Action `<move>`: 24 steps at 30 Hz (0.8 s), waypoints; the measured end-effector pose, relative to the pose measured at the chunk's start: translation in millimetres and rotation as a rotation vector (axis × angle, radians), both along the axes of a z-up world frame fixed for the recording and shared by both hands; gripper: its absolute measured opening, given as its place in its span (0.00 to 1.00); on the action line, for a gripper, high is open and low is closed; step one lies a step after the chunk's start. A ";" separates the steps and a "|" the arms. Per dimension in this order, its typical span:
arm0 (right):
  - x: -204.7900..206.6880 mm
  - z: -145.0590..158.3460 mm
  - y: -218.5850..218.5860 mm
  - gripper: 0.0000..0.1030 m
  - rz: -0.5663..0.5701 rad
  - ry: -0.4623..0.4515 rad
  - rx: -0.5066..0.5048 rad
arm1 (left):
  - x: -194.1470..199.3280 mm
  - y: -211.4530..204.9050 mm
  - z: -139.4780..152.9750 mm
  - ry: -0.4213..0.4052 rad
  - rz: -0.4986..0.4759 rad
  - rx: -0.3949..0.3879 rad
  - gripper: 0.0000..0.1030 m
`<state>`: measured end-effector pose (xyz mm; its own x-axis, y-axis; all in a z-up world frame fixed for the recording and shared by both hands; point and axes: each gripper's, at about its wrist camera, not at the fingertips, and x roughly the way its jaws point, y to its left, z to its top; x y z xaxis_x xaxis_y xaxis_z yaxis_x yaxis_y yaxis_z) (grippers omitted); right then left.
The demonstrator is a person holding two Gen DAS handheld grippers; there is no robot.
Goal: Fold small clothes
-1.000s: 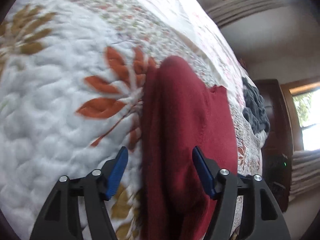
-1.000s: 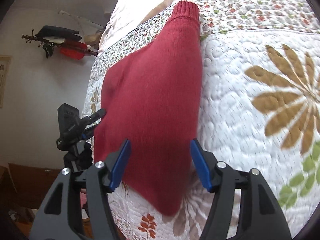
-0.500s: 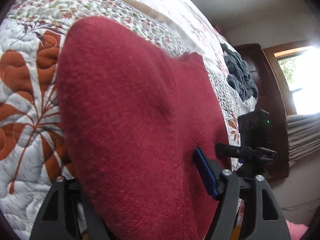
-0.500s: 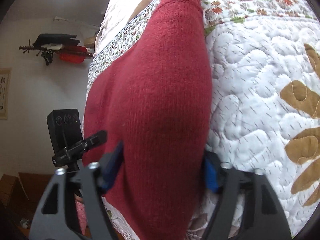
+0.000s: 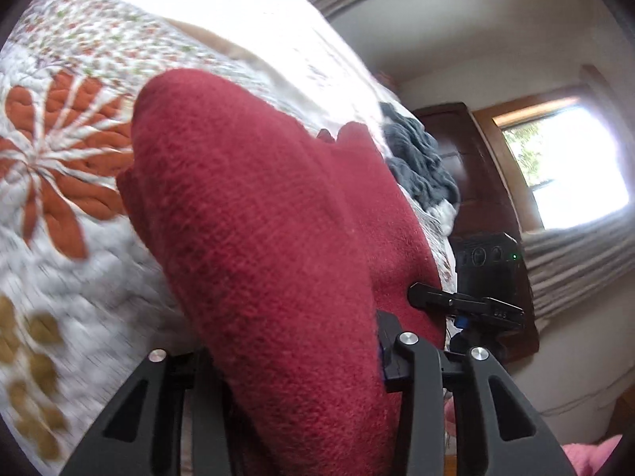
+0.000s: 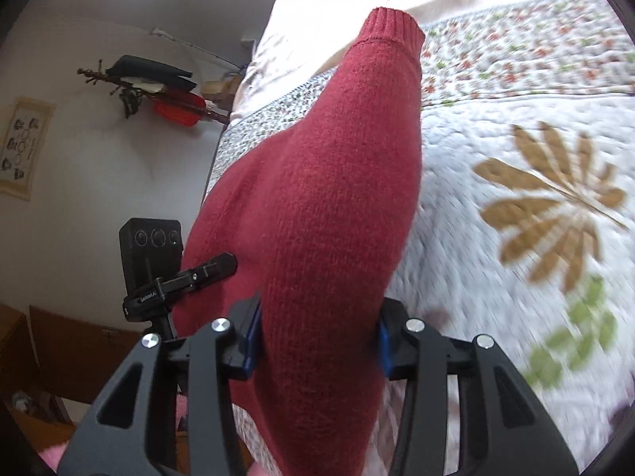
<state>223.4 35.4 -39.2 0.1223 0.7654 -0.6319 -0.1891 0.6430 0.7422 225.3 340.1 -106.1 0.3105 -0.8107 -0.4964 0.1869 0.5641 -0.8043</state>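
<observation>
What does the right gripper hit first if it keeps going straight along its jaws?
The red sweater: the right gripper is already clamped on its near edge and the knit fills the line ahead. Past the ribbed cuff lies the quilt; depth there is unclear.

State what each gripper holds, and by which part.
Both grip the red knitted sweater: right gripper near its bottom hem, left gripper likewise, exact part hidden.

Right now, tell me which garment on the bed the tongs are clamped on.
The red knit sweater, gripped by both left tongs and right tongs. The grey garment lies untouched farther along the quilt.
</observation>
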 end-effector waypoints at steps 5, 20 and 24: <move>-51.5 17.5 -46.7 0.42 -0.015 0.002 0.001 | -43.6 -45.2 21.2 -0.022 -0.058 0.038 0.38; -146.3 -53.1 -103.8 0.43 -0.075 0.102 -0.082 | -120.9 -105.5 -51.9 0.090 -0.098 0.180 0.40; -156.8 -74.7 -100.2 0.47 -0.093 0.108 -0.116 | -122.1 -98.1 -70.4 0.111 -0.091 0.166 0.45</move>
<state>66.6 -64.8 -113.9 0.1154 0.6754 -0.7284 -0.0479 0.7362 0.6750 103.2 242.0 -176.4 0.1764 -0.7369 -0.6526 0.1586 0.6756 -0.7200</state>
